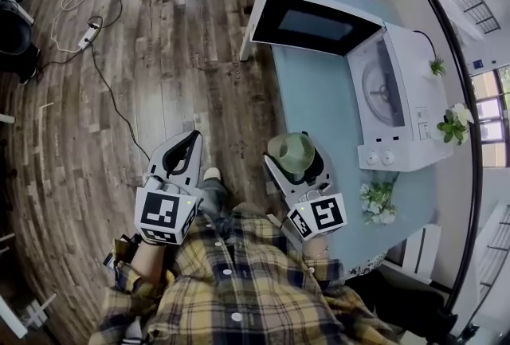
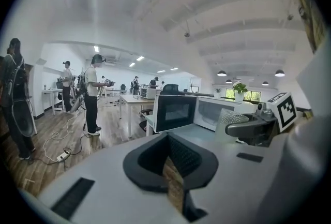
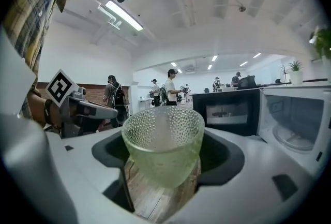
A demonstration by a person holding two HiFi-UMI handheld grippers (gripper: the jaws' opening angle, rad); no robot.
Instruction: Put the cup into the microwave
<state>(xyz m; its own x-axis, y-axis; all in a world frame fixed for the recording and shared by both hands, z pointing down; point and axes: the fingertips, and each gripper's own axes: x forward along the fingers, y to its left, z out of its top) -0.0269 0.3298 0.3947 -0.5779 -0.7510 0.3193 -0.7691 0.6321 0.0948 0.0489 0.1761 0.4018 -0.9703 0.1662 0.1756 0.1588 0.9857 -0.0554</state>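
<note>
A pale green, dimpled glass cup (image 1: 291, 148) sits upright between the jaws of my right gripper (image 1: 296, 164), which is shut on it at the near left edge of the table. It fills the centre of the right gripper view as the cup (image 3: 163, 148) held by the right gripper (image 3: 165, 168). The white microwave (image 1: 398, 88) stands further along the table with its dark-windowed door (image 1: 315, 23) swung wide open and the turntable showing. My left gripper (image 1: 187, 146) hangs over the wooden floor to the left, shut and holding nothing; the left gripper (image 2: 173, 166) shows only floor through its slit.
The light blue table (image 1: 319, 104) carries the microwave and small white-flowered plants (image 1: 378, 200) near me and beside the oven (image 1: 454, 124). A power strip and cables (image 1: 88, 34) lie on the floor at left. Several people stand far off (image 2: 93, 93).
</note>
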